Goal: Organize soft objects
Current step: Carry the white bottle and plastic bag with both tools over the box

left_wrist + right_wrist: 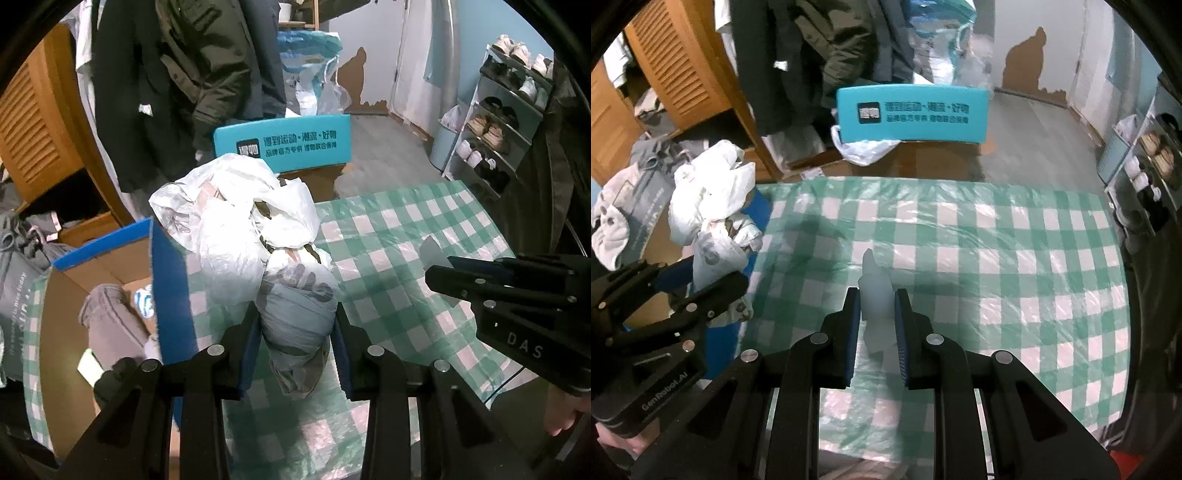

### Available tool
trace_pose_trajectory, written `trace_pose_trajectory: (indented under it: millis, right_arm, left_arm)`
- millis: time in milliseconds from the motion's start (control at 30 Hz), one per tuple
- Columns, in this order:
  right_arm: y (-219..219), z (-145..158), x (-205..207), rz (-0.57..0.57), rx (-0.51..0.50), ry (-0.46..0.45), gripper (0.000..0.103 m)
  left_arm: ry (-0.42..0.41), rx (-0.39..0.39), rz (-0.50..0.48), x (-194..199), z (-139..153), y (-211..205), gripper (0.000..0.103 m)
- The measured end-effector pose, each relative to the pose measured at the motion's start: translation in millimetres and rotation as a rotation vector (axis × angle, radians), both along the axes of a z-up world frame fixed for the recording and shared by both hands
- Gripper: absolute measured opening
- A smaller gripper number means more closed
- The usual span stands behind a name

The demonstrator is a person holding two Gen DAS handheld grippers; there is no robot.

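**Both claws busy, bag bundle up over the table edge**

Left gripper (297,325) is clamping the twisted neck of a white plastic bag bundle (236,221), which is hanging over the left edge of the green checked tablecloth (406,240), right above an open cardboard box (110,258). Right gripper (875,317) is squeezing a thin scrap of pale plastic (873,291), maybe a torn strip, hard to say. A teal sign (912,112) is sitting past the table's far edge.

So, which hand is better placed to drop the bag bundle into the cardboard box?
Probably left: the left gripper holds the bag bundle beside the cardboard box; the right gripper pinches only a plastic scrap.
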State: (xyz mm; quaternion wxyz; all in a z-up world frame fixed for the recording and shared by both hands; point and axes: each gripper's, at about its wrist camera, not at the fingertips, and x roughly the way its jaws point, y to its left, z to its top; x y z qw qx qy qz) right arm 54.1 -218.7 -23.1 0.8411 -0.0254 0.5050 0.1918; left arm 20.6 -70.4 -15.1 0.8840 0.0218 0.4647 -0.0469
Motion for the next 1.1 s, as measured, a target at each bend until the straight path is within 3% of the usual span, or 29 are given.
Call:
trace_pose_trajectory:
  millis: [600, 1100]
  right_arm:
    - [63.1, 28.2, -11.2, 0.113, 0.021, -0.045, 0.016]
    - [131.1, 34.4, -14.9, 0.212, 0.011, -0.041, 0.016]
  left_arm:
    - [-0.031, 0.008, 0.070, -20.2, 18.9, 49.6, 0.036]
    - [-0.034, 0.003, 0.172, -30.9, 22.4, 107.7, 0.036]
